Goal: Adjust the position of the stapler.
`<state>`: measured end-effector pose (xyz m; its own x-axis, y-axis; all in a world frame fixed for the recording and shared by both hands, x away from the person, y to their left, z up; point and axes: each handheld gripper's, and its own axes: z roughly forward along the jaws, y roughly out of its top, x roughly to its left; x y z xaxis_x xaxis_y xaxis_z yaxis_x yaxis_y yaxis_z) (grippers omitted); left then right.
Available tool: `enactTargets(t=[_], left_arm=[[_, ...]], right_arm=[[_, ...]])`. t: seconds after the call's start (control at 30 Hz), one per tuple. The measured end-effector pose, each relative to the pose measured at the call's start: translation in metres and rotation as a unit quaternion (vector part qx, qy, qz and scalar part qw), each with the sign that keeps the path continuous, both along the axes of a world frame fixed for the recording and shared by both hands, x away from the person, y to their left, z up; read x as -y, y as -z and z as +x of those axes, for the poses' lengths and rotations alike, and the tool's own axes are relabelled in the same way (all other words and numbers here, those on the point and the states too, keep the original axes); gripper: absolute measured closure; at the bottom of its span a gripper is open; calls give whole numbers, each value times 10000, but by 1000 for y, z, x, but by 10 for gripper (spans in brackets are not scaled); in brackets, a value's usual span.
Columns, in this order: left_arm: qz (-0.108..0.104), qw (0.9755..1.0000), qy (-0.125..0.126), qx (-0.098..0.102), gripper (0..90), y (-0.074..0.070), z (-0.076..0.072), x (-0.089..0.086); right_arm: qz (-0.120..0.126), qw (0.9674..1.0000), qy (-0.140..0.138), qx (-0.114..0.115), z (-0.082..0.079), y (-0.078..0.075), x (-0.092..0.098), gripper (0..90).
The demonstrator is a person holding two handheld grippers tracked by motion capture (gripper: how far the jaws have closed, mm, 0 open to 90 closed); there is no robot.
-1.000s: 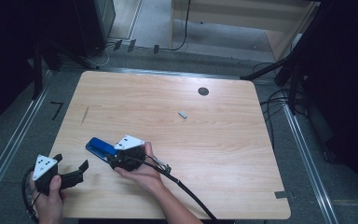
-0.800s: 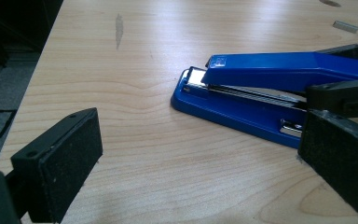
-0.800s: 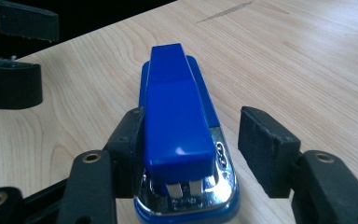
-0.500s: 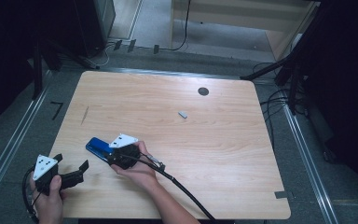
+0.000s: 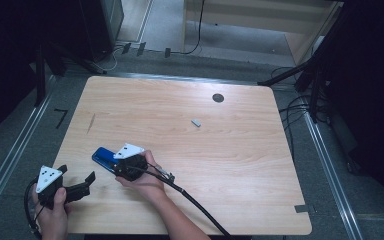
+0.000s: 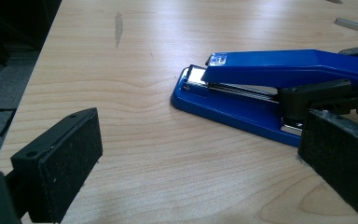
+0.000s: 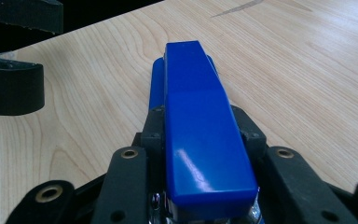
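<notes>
While the left gripper [image 5: 87,181] waits wide open and empty at lower left, the right gripper [image 5: 116,165], its jaws just closing, clamps the blue stapler [image 5: 103,156] at its sides.

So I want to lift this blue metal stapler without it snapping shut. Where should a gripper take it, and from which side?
Probably at the rear hinge end of the blue metal stapler, pinching across its narrow sides, coming in from behind along its length. The top arm stands slightly raised at the front, so squeezing top to bottom there would close it. The right gripper already straddles that rear end this way.
</notes>
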<state>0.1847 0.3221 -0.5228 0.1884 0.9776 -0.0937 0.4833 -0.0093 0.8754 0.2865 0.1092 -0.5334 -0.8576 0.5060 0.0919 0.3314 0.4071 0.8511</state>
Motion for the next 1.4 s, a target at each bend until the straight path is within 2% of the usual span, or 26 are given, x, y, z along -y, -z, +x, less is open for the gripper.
enactTargets(t=[0.4, 0.8, 1.4], left_arm=[[-22, 10000, 18, -9, 0, 0, 0, -1], [-31, 10000, 5, -10, 0, 0, 0, -1], [-21, 10000, -7, -13, 0, 0, 1, -1]], right_arm=[[-187, 9991, -76, 384, -7, -1, -2, 676], [-100, 9993, -25, 360, -10, -3, 10, 676], [81, 9988, 340, 356, -11, -8, 55, 676]])
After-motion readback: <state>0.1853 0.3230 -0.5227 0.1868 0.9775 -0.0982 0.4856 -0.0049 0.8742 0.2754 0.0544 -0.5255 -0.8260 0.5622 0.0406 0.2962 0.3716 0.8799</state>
